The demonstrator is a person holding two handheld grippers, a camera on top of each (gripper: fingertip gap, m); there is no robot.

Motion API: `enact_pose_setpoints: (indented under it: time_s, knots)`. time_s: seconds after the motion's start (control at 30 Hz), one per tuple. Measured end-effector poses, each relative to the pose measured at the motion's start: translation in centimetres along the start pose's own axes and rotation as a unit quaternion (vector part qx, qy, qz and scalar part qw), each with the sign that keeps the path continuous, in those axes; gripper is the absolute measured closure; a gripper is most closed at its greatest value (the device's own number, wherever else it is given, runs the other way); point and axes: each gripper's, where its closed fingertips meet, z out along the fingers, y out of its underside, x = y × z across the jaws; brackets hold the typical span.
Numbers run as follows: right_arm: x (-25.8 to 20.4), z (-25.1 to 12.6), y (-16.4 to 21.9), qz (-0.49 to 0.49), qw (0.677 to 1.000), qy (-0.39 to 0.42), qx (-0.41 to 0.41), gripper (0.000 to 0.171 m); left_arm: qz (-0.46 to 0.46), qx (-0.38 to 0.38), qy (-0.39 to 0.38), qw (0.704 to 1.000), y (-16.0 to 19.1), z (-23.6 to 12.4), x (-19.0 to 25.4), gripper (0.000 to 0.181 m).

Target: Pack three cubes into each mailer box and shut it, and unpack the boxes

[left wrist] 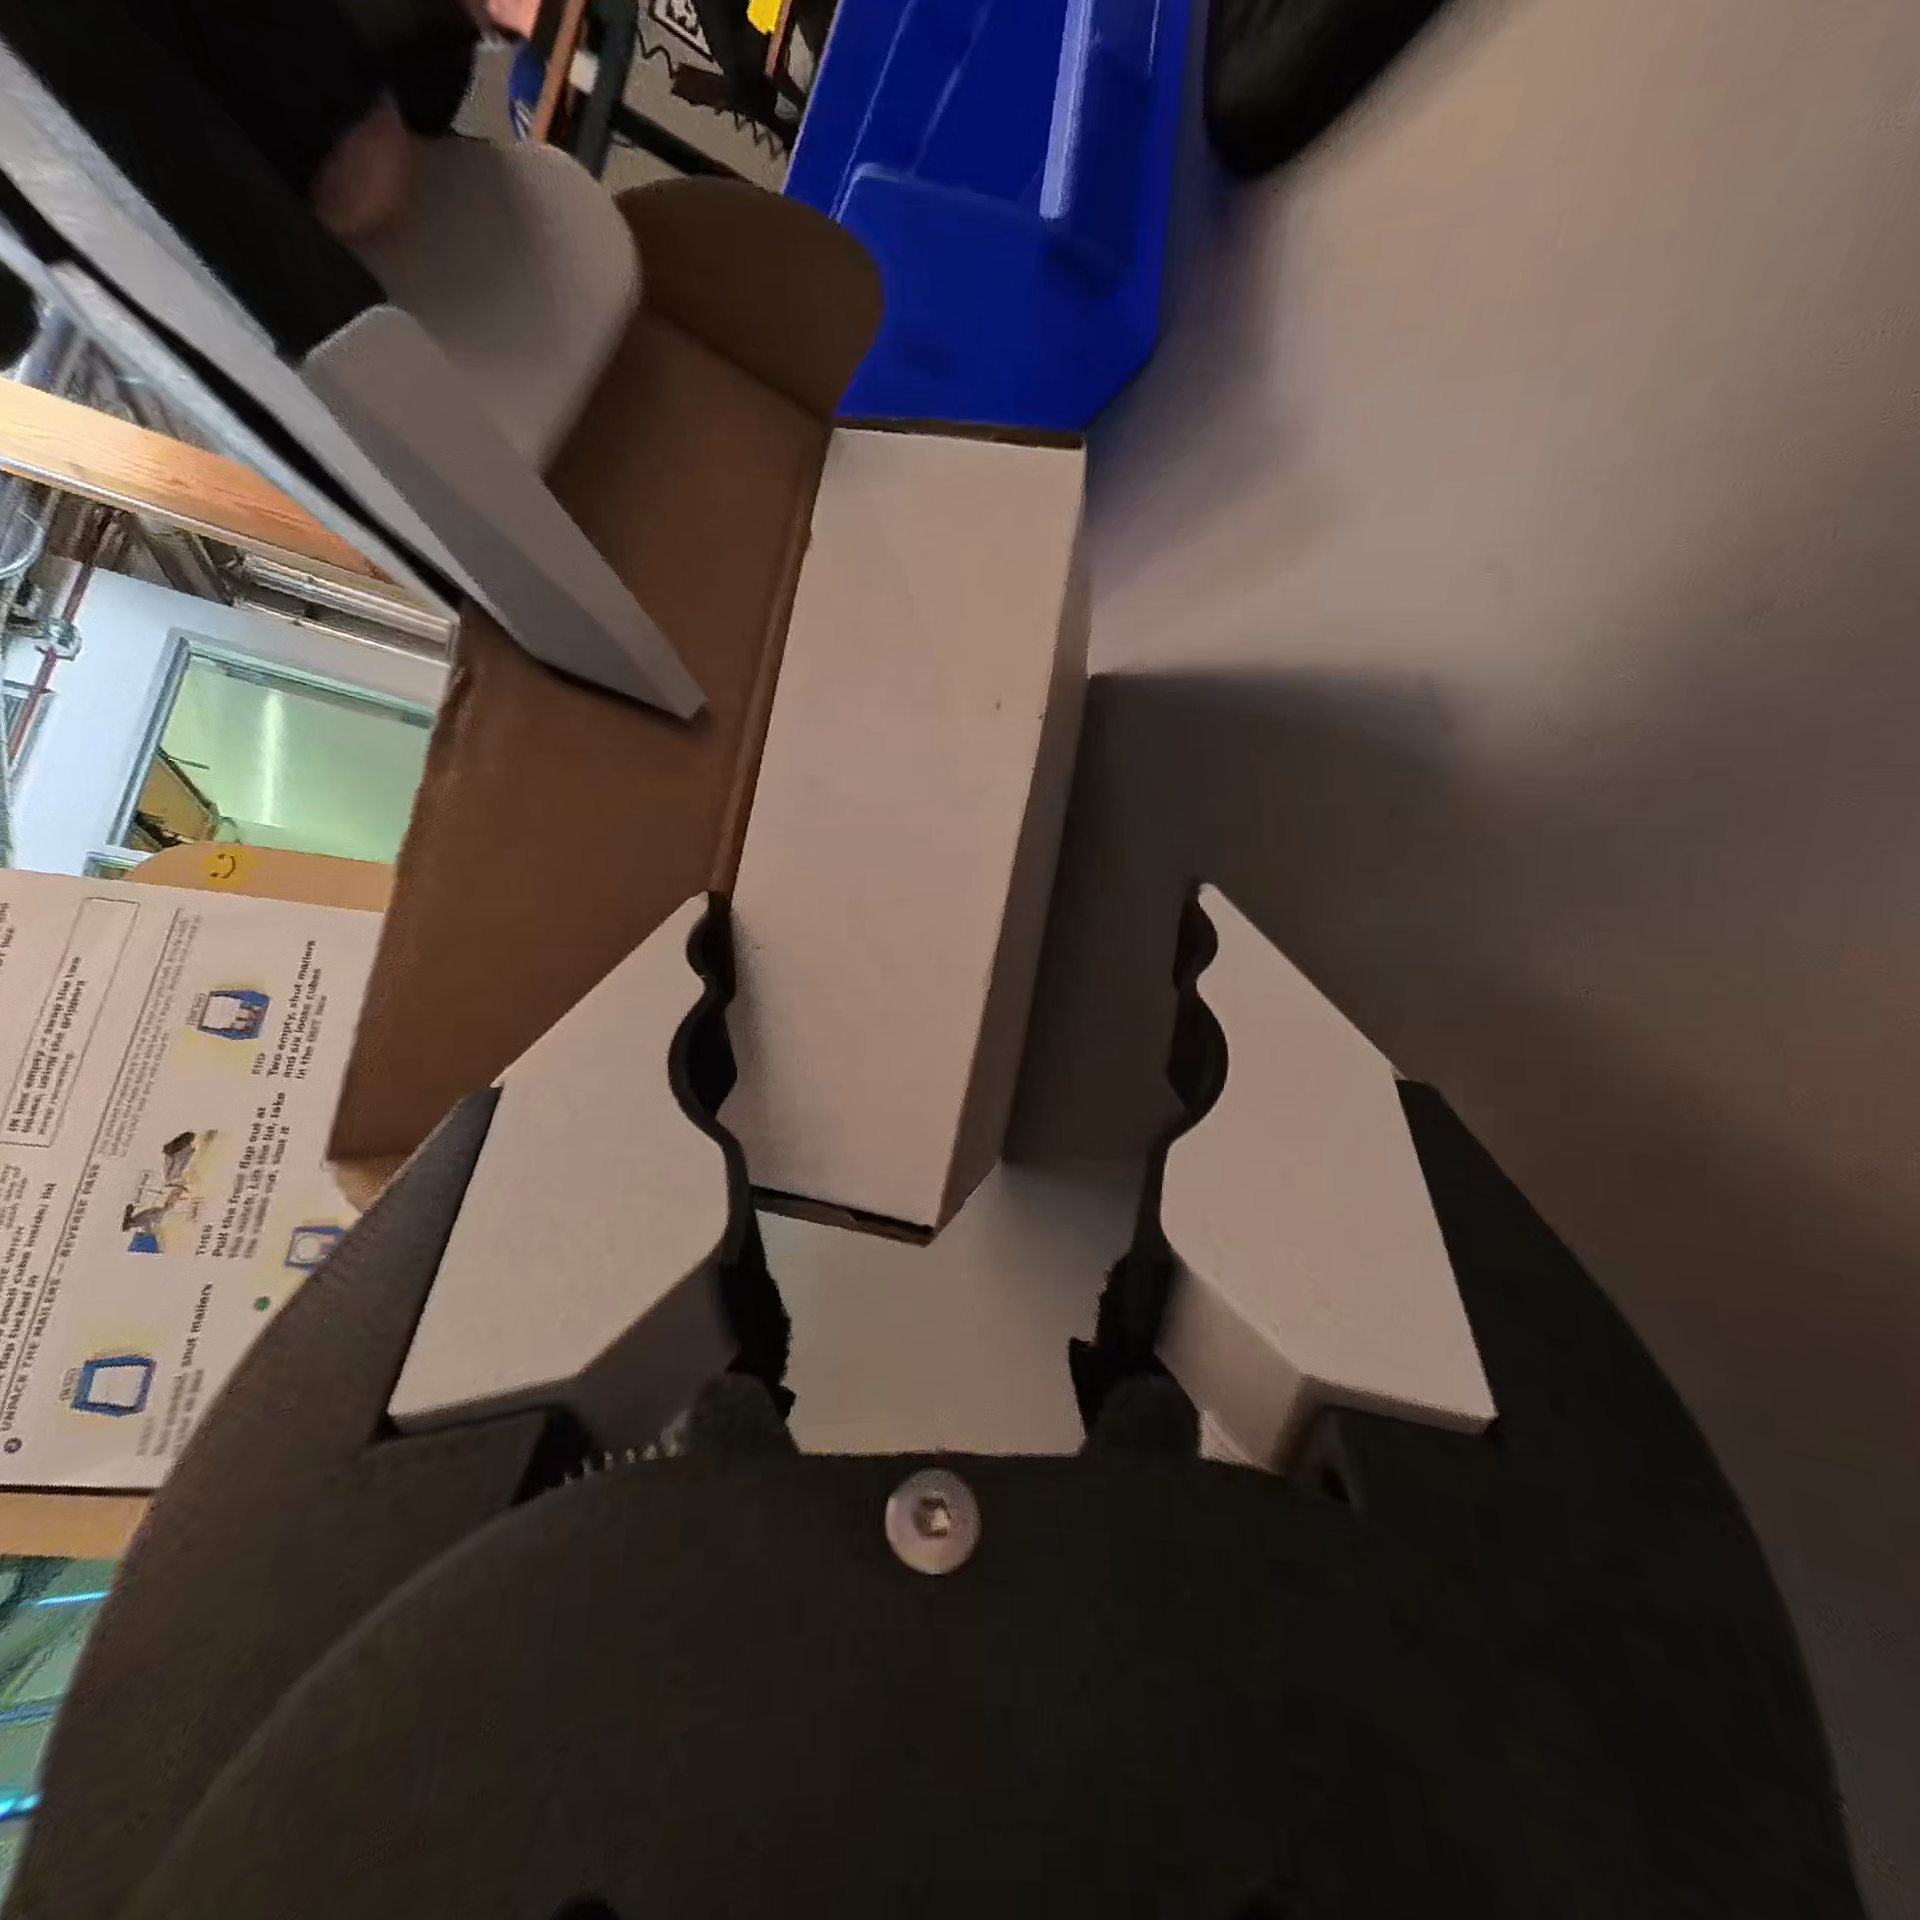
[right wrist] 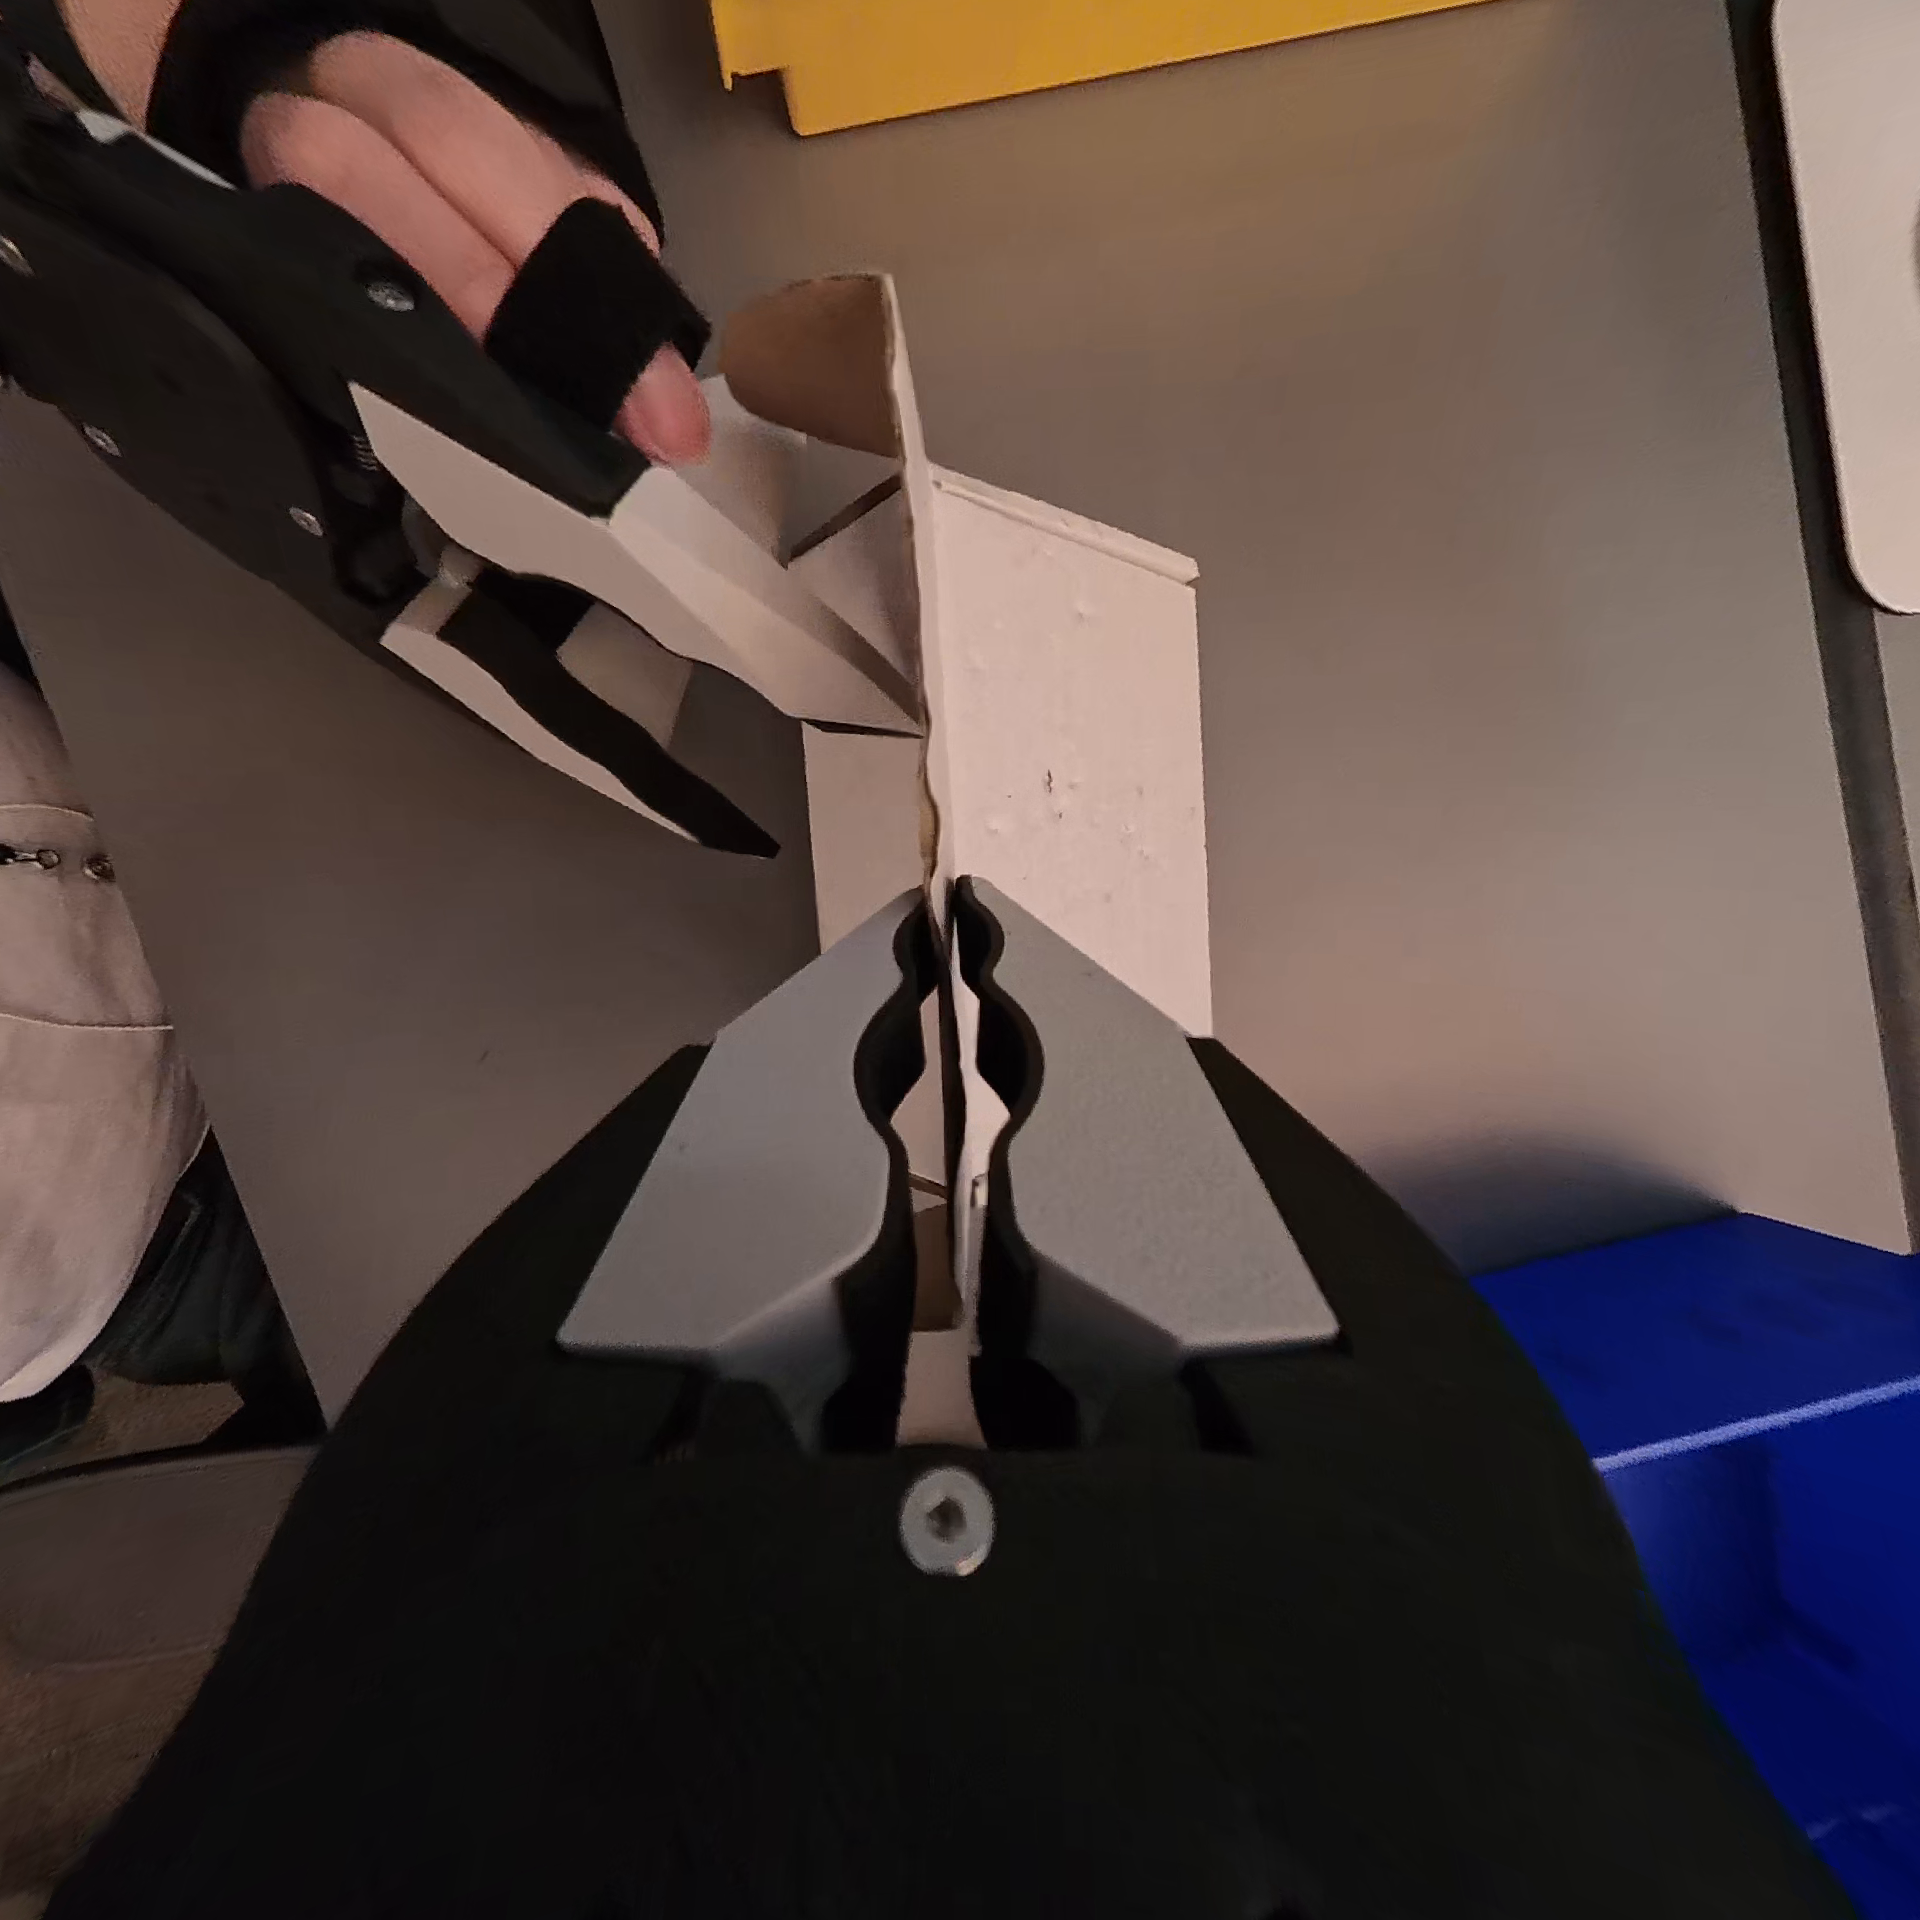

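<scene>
A white mailer box [left wrist: 914, 779] with a brown inside stands on the grey table, its lid [left wrist: 582, 883] raised. My left gripper [left wrist: 956, 904] is open, and the box's white wall lies between its fingers, close to the left one. My right gripper [right wrist: 945, 894] is shut on the thin cardboard lid [right wrist: 914, 582], seen edge-on, next to the box's white panel [right wrist: 1070, 727]. One right finger [left wrist: 499, 520] lies against the lid's brown face. The left gripper [right wrist: 842, 790] also shows in the right wrist view, open, its upper finger at the box. No cubes are in view.
A blue bin [left wrist: 987, 208] stands just behind the box and shows low right in the right wrist view [right wrist: 1714, 1403]. A printed instruction sheet [left wrist: 156, 1143] lies to the left. A yellow object [right wrist: 1039, 62] sits at the far edge. A gloved hand [right wrist: 468, 208] holds the left gripper.
</scene>
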Motion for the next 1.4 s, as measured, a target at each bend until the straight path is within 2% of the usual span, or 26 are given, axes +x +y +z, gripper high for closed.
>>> enact_pose_setpoints:
  time_s: [0.13, 0.33, 0.53, 0.67, 0.73, 0.77, 0.87, 0.97, 1.13, 1.4]
  knots:
    - [0.1, -0.1, -0.1, -0.016, 1.000, 0.004, -0.013, 0.170, -0.009, 0.003, 0.008, 1.000, -0.1, -0.1, 0.1, 0.102]
    - [1.4, -1.0, -0.8, -0.011, 0.999, 0.039, 0.003, 0.170, -0.019, 0.015, 0.045, 0.999, -0.2, -0.2, 1.2, 0.119]
    - [1.3, -1.0, -1.5, -0.042, 0.998, 0.051, 0.010, 0.170, -0.094, 0.055, 0.062, 0.992, -2.0, -0.5, 0.9, 0.116]
    - [1.0, -0.7, -1.5, -0.065, 0.996, 0.053, 0.002, 0.170, -0.149, 0.007, 0.075, 0.986, -0.2, 0.5, 0.8, 0.111]
    - [1.0, -0.6, -1.5, -0.068, 0.996, 0.053, 0.004, 0.170, -0.152, -0.012, 0.093, 0.984, 0.6, 0.9, 1.5, 0.121]
    - [1.1, -0.6, -1.6, -0.070, 0.996, 0.055, 0.005, 0.170, -0.152, -0.018, 0.103, 0.983, 0.9, 1.0, 1.9, 0.132]
    - [1.7, -0.9, -2.0, -0.075, 0.995, 0.063, 0.015, 0.170, -0.148, -0.036, 0.125, 0.980, 1.5, 1.2, 2.8, 0.139]
    - [3.3, -1.7, -2.9, -0.083, 0.992, 0.095, 0.029, 0.170, -0.131, -0.047, 0.120, 0.983, 1.7, 1.3, 2.9, 0.142]
    - [9.3, -2.8, -4.0, -0.105, 0.974, 0.202, 0.018, 0.170, -0.131, -0.047, 0.114, 0.984, 1.8, 1.3, 2.7, 0.154]
    - [16.8, 2.4, -2.6, -0.128, 0.957, 0.253, -0.062, 0.169, -0.114, -0.052, 0.103, 0.987, 1.7, 1.4, 2.7, 0.152]
